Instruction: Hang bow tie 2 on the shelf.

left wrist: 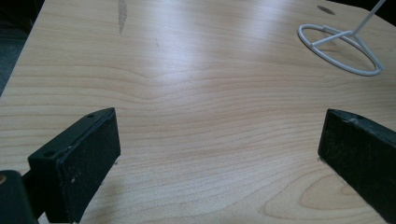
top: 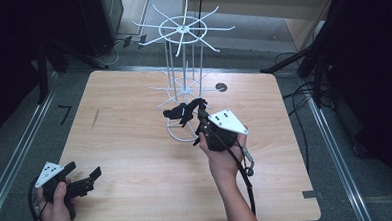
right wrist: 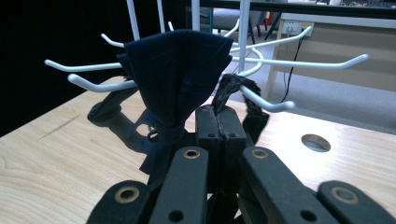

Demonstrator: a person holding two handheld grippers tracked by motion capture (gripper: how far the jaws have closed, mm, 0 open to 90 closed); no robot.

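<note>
My right hand-held gripper (top: 200,112) sits near the middle of the tabletop (top: 135,143), just in front of the white wire rack (top: 183,28), with my hand (top: 219,148) wrapped around its body and the grey three-cornered plate on top. In the right gripper view its jaws stand pressed together, clamped on a black woven strap (right wrist: 229,91) that rises from between the pads. The strap belongs to a dark navy cloth item (right wrist: 175,74), likely a small bag or cap, though I cannot tell which. The cloth hangs bunched among the lower white prongs (right wrist: 93,85) of the rack, and its lower part trails down toward the wood. From the high view the dark bundle (top: 180,112) lies low, just over the rack's round base ring (top: 177,134), touching or nearly touching the lower tier of hooks. The rack's upright rods rise to a second ring of prongs higher up. A round hole (top: 221,87) in the tabletop shows just right of the rack. My left hand-held gripper (top: 84,179) rests at the near left corner of the tabletop, well apart from the rack. In the left gripper view its jaws stand wide apart, bare wood between the pads (left wrist: 88,163), with the base ring (left wrist: 341,49) far off at upper right.
</note>
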